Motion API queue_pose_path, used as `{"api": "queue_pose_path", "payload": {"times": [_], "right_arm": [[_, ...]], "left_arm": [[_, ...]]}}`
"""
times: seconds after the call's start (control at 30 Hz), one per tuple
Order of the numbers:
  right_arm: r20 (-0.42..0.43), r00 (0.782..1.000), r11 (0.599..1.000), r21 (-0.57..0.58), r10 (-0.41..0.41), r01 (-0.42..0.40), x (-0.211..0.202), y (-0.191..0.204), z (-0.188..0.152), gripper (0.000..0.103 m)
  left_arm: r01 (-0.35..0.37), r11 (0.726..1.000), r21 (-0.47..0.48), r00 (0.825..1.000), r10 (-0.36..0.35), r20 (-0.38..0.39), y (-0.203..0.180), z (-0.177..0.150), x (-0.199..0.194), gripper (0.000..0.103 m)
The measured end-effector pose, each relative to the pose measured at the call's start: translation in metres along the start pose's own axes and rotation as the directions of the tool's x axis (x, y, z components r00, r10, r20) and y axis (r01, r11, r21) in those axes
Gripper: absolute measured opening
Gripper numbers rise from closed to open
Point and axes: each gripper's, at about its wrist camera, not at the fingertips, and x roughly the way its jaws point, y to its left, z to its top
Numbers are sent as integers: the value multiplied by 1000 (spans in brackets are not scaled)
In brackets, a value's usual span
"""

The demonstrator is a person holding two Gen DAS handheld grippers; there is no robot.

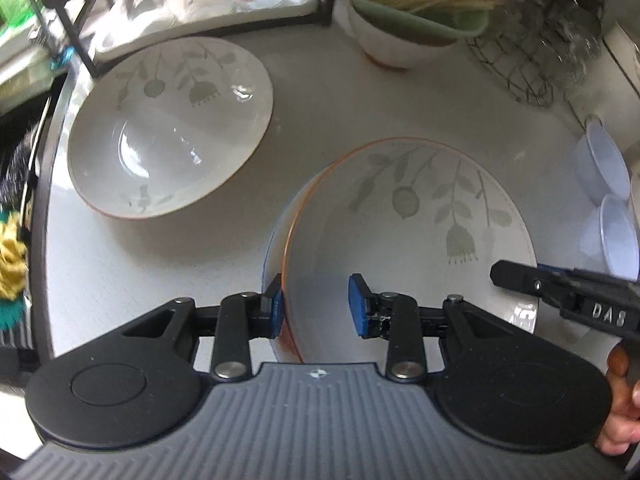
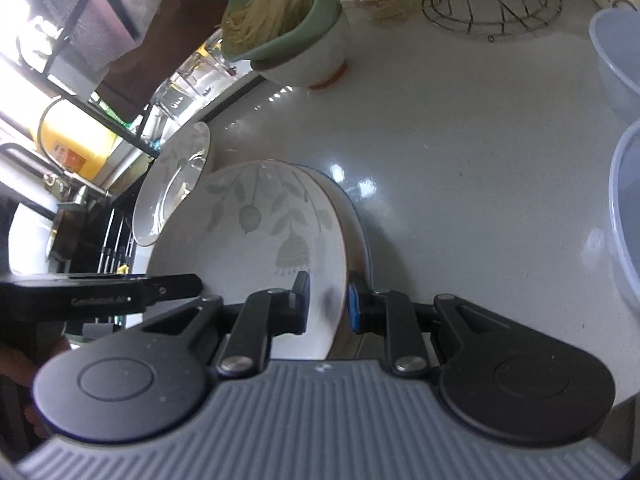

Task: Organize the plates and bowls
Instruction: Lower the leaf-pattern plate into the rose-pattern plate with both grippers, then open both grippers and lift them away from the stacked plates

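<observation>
- Near floral bowl (image 1: 400,240) sits on the table (image 1: 320,112), straight ahead of both tools
- Left tool (image 1: 318,306) straddles its left rim, jaws narrow, unclosed
- Right tool (image 2: 328,304) likewise brackets the right rim
- Second floral bowl (image 1: 168,128) lies well left, nearer the left tool

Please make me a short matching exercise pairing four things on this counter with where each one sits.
Things:
1. near floral bowl
2. far floral bowl
3. green-rimmed bowl
4. pale blue bowls

Places:
a. at the back, holding straw-coloured strands
b. along the right edge of the counter
c. between the jaws of both grippers
d. alone at the left, beside the black rack

Pairs: 1-c, 2-d, 3-a, 4-b
</observation>
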Motion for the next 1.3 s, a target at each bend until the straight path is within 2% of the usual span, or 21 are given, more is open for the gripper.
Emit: {"api": "queue_pose_path", "payload": {"times": [0.17,0.47,0.7,1.03,1.3], "right_arm": [[14,1000,999,-36,-14,15,2,4,2,22],[32,1000,1000,22,1,-1,6,-1,5,23],[38,999,998,61,28,-31,4,-8,2,23],[43,999,999,41,24,-26,2,-6,1,23],[124,992,999,-39,-21,26,-23,5,7,23]], "left_arm": [[-9,1000,-7,1000,9,17,1,2,-1,37],[22,986,-166,1000,-20,16,11,8,-1,39],[53,971,-232,999,-51,14,22,3,-8,39],[42,969,-245,998,-32,45,28,-7,-24,39],[34,978,-208,991,-7,131,10,-13,-54,39]]}}
